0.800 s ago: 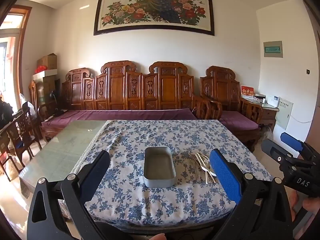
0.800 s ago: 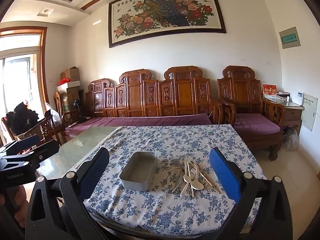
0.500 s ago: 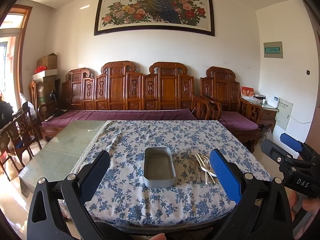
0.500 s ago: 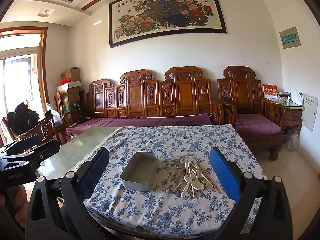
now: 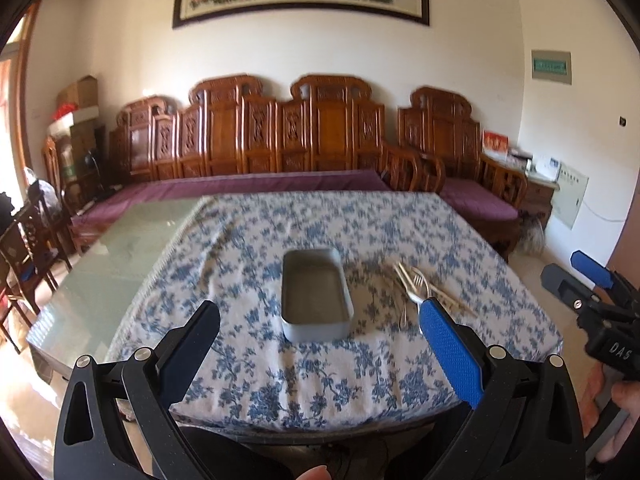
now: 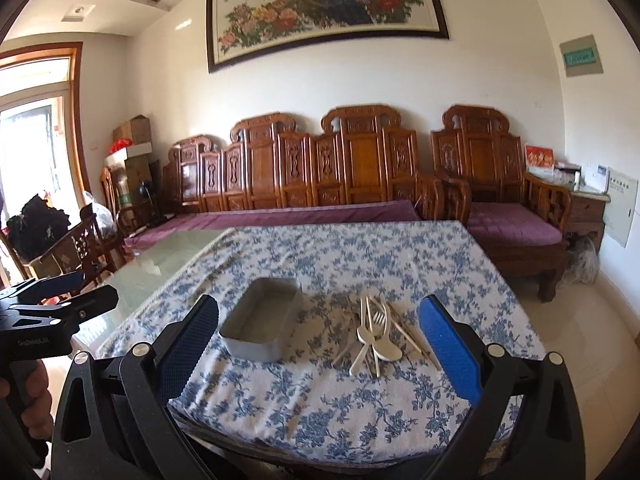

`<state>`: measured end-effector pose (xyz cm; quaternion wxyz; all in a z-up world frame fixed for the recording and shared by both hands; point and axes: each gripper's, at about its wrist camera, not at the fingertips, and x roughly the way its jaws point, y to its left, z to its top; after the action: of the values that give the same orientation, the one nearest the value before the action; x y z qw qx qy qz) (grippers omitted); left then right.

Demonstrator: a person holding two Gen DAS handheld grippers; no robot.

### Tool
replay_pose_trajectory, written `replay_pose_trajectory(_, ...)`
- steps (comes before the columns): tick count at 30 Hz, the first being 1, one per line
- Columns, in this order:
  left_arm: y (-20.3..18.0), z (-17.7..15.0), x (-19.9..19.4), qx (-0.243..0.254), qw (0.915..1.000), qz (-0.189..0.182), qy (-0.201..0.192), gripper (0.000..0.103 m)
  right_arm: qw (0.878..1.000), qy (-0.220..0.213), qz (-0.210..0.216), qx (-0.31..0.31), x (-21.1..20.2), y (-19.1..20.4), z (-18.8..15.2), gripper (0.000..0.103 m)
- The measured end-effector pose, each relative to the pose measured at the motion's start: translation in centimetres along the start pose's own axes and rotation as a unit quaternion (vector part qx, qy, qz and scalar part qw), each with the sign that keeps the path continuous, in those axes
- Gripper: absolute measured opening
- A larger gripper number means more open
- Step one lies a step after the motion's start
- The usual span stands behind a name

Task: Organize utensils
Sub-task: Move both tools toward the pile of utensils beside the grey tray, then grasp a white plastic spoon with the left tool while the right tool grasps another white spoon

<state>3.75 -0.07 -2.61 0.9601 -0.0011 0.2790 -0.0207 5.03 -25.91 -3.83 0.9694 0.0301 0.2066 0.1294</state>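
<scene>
Nothing had been put away yet: the metal box (image 6: 262,330) sat empty on the table (image 6: 352,420), the utensils (image 6: 378,334) were piled just right of it, and both grippers' fingers (image 6: 448,350) were spread wide, holding nothing.

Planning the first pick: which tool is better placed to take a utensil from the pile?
Right. The pile of utensils lies between the right tool's open fingers, while the left tool faces the metal tray, pile off to its right.
</scene>
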Motion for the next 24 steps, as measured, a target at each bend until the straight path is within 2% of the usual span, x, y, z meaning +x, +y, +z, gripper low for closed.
replay_pose_trajectory(4,-0.5,-0.3,3.4,0.015,0.9993,-0.004,0.033,0.097,1.000,0.023,-0.003,-0.001,2.4,-1.4,-0.4,0.101)
replay_pose_trajectory(8,-0.8,-0.2,6.5,0.022,0.9978,-0.023,0.058,0.097,0.999,0.047,-0.003,-0.008,5.1,-2.6,-0.8,0.095)
replay_pose_trajectory(11,-1.0,-0.1,9.0,0.020,0.9964,-0.033,0.076,0.097,0.997,0.071,-0.004,-0.015,7.5,-3.6,-1.1,0.086)
replay_pose_trajectory(13,-1.2,-0.1,10.6,0.018,0.9953,-0.040,0.086,0.097,0.996,0.090,0.001,-0.013,9.1,-4.4,-1.2,0.076)
replay_pose_trajectory(18,-2.2,0.1,14.2,0.024,0.9932,-0.051,0.102,0.097,0.994,0.112,0.000,-0.017,11.8,-5.7,-1.5,0.063)
replay_pose_trajectory(24,-4.4,-0.1,18.7,0.055,0.9863,-0.071,0.139,0.097,0.989,0.144,0.003,-0.012,15.5,-8.6,-2.7,0.052)
